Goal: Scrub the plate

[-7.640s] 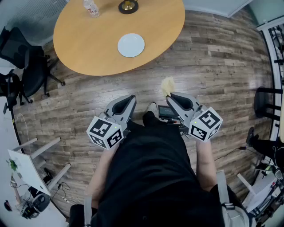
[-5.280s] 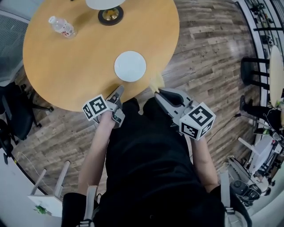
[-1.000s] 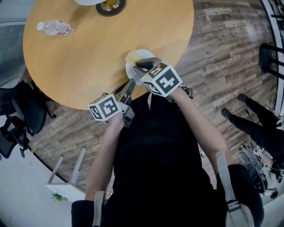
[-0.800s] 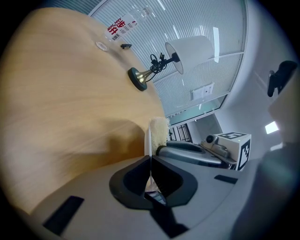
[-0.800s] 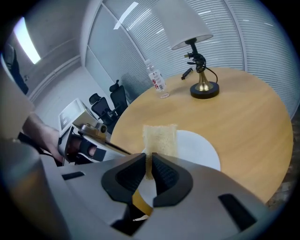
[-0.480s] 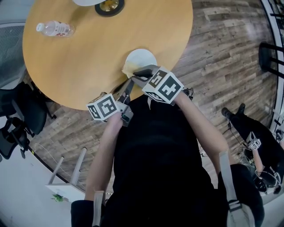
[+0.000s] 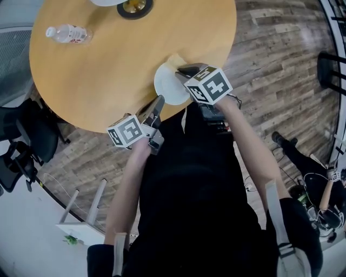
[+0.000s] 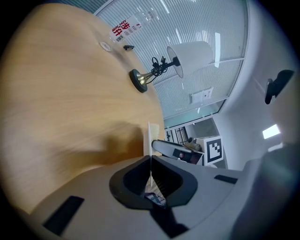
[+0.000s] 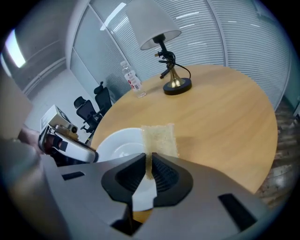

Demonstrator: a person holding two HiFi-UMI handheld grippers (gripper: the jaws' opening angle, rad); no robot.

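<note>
A: So, from the left: what stands at the far side of the table (image 7: pixel 97 76)?

B: A water bottle (image 7: pixel 67 33) and a lamp base (image 7: pixel 132 6), both well apart from the work and seemingly no part of it.

A: And the left gripper (image 7: pixel 157 104)?

B: Its jaws are pressed together on the near rim of the plate (image 7: pixel 167 86). In the left gripper view the plate (image 8: pixel 149 136) runs edge-on straight into the closed jaws. That pinch is likely an anchor, so the plate does not skate over the smooth wood when rubbed.

A: Where does the plate lie?

B: On the table, close to the edge nearest the person, within reach of both hands.

A: Then the right side?

B: The right gripper (image 7: pixel 181 68) pinches a yellow sponge (image 7: pixel 174 59) by one end, so the free end juts past the fingertips as the working face. In the right gripper view the sponge (image 9: pixel 160 136) sits over the plate's far right rim, partly over bare wood.

A: Touching?

B: Probably, but the contact itself cannot be made out.
</note>
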